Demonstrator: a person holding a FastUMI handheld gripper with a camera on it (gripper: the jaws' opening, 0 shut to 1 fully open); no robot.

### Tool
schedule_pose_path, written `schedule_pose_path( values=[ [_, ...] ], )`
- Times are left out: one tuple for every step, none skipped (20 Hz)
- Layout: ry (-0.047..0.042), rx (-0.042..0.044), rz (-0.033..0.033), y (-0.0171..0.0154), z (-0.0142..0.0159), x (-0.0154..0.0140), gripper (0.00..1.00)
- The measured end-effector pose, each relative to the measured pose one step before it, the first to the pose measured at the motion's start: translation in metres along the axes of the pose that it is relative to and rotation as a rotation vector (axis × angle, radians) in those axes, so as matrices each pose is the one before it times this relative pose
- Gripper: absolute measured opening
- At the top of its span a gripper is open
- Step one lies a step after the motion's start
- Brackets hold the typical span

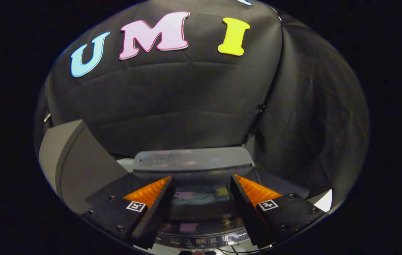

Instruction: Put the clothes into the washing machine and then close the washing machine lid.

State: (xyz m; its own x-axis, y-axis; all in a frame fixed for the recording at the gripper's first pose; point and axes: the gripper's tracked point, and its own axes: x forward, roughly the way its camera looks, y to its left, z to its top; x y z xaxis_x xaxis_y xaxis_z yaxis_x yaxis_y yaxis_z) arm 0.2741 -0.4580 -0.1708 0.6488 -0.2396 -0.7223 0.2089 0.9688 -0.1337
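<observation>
gripper [201, 198]: fingers held apart, nothing clamped | washing machine [201, 212]: directly below, lid [192, 159] raised beyond fingers | advice: lid's edge is best approached squarely, then lowered gently.

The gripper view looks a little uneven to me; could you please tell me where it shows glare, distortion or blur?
In the gripper view, fisheye curvature bends the booth wall; the glossy washing machine lid mirrors coloured shapes between the open gripper's fingers; the lid's raised rear section looks soft and blurred.

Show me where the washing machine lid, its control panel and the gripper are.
washing machine lid [201, 202]: gripper view, glossy top between the open fingers.
control panel [201, 241]: gripper view, button strip at the near edge.
gripper [202, 180]: gripper view, midway between the fingertips, holding nothing.
</observation>
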Motion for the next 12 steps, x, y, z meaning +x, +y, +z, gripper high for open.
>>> schedule_pose_path(
  values=[
    [0.01833,-0.00987,0.00103,-0.00299,-0.00246,0.00037,0.99],
    [0.01887,-0.00391,0.00209,-0.00033,-0.00441,-0.00045,0.99],
    [0.01946,0.00180,0.00479,0.00053,-0.00500,-0.00093,0.99],
    [0.01526,0.00321,0.00229,0.00013,-0.00663,-0.00294,0.99],
    [0.01613,0.00189,-0.00073,-0.00030,-0.00606,-0.00235,0.99],
    [0.01771,0.00605,-0.00295,-0.00011,-0.00468,0.00000,0.99],
    [0.01627,0.00707,0.00344,0.00118,-0.00340,-0.00215,0.99],
    [0.01337,0.00264,-0.00247,0.00086,-0.00386,-0.00108,0.99],
    [0.01023,-0.00039,0.00072,0.00068,-0.00237,-0.00026,0.99],
    [0.00536,-0.00460,0.00527,0.00008,-0.00212,0.00011,0.99],
    [0.00898,-0.00957,-0.00604,-0.00181,-0.00172,0.00076,0.99],
    [0.01082,-0.00992,-0.00430,-0.00254,-0.00293,-0.00151,0.99]
  ],
)
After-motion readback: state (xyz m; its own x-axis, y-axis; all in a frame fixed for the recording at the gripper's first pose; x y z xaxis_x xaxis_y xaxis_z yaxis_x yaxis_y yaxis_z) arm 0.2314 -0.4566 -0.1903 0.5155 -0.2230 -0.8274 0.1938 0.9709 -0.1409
